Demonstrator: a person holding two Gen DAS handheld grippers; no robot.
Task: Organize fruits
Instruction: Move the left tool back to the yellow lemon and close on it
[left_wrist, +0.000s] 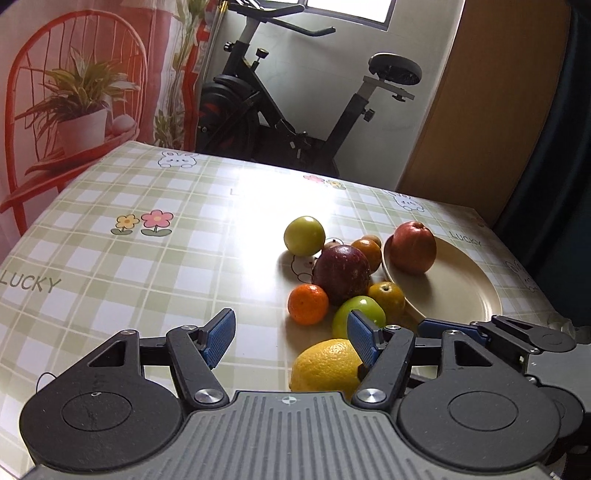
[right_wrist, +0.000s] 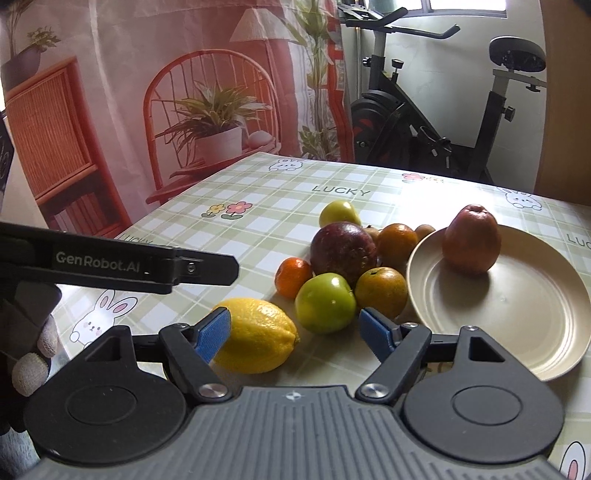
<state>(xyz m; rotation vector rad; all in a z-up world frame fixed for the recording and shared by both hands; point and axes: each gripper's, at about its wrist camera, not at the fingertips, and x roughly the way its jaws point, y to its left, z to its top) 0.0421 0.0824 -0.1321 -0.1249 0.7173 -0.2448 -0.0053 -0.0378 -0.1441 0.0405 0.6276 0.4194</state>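
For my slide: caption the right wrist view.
Open right gripper faces lemon and piled fruit; one red apple on plate.

surface: tabletop (right_wrist: 258, 206) under a green-and-white check cloth printed with flowers, rabbits and "LUCKY"
plate: cream plate (right_wrist: 517, 295) on the right, holding one red apple (right_wrist: 471, 240) near its far rim
lemon: yellow lemon (right_wrist: 255, 334), nearest the cameras, apart from the plate
green apples: near green apple (right_wrist: 325, 302) just beside the lemon; far green apple (right_wrist: 339, 213) behind the cluster
purple fruit: large, dark purple fruit (right_wrist: 343, 249) at the cluster's middle
oranges: small orange (right_wrist: 293, 277) left; green-tinged orange (right_wrist: 380, 291) against the plate's rim; far orange (right_wrist: 397, 240) behind
small brown fruits: partly hidden brown fruits (right_wrist: 424, 230) behind the far orange
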